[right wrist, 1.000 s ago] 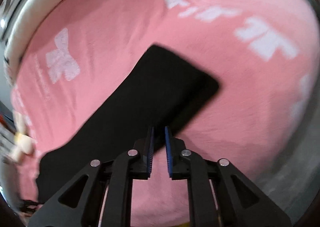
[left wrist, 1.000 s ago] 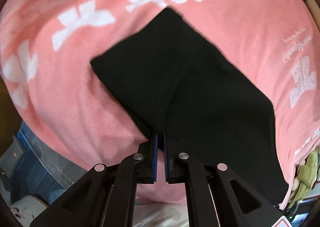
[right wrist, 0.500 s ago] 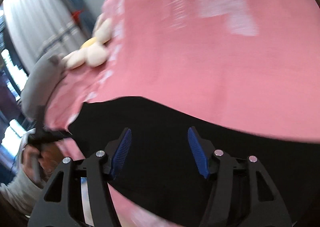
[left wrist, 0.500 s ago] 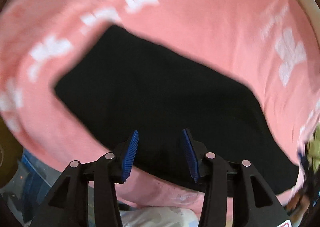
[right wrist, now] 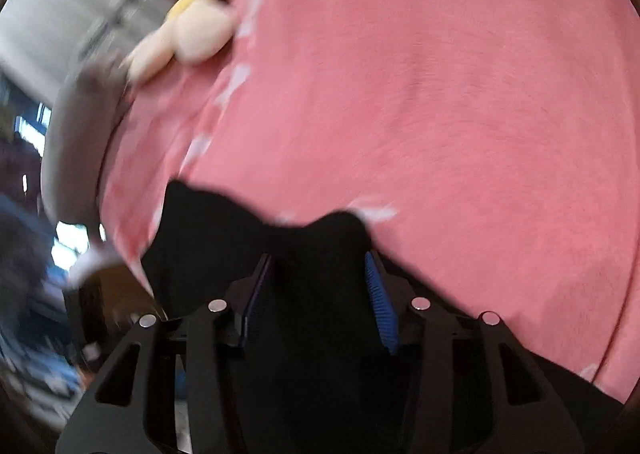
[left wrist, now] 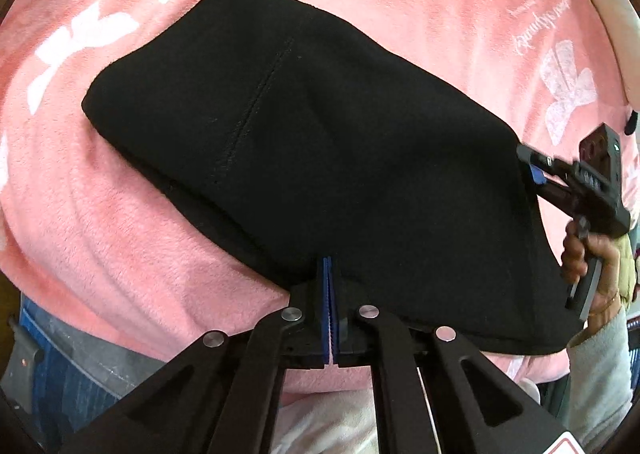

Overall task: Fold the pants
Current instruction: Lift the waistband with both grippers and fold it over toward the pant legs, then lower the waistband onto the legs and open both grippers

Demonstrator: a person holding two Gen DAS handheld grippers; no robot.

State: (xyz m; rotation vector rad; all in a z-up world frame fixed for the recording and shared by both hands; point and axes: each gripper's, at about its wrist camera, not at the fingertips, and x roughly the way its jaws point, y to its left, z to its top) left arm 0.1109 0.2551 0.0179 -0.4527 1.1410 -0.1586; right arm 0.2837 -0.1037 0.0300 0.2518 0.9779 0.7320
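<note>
Left wrist view: black pants [left wrist: 320, 158] were seen lying folded on a pink fleece blanket [left wrist: 120, 238] with white bow prints, long axis running from upper left to lower right. 1 stitched seam was visible across the upper layer. The left gripper [left wrist: 328, 274] was found at the near edge of the pants, its 2 blue pads pressed together with almost no gap; the pad tips were at or in the fabric hem, but whether cloth was actually caught between them could not be told. The right gripper [left wrist: 534, 174] was seen at the far right end of the pants, held by a hand [left wrist: 592, 266], with its blue-padded tip touching the pants edge.

Right wrist view (motion-blurred): the right gripper [right wrist: 318, 294] was seen with its fingers [right wrist: 378, 304] spread wide, black pants [right wrist: 316, 254] fabric bunched up between them and filling the gap. The pads were not closed on the cloth. Pink blanket [right wrist: 440, 94] filled the frame beyond the pants. A cream plush toy [right wrist: 192, 30] was seen at the blanket's upper-left edge, well apart from the pants. Background at left was too blurred to identify.
</note>
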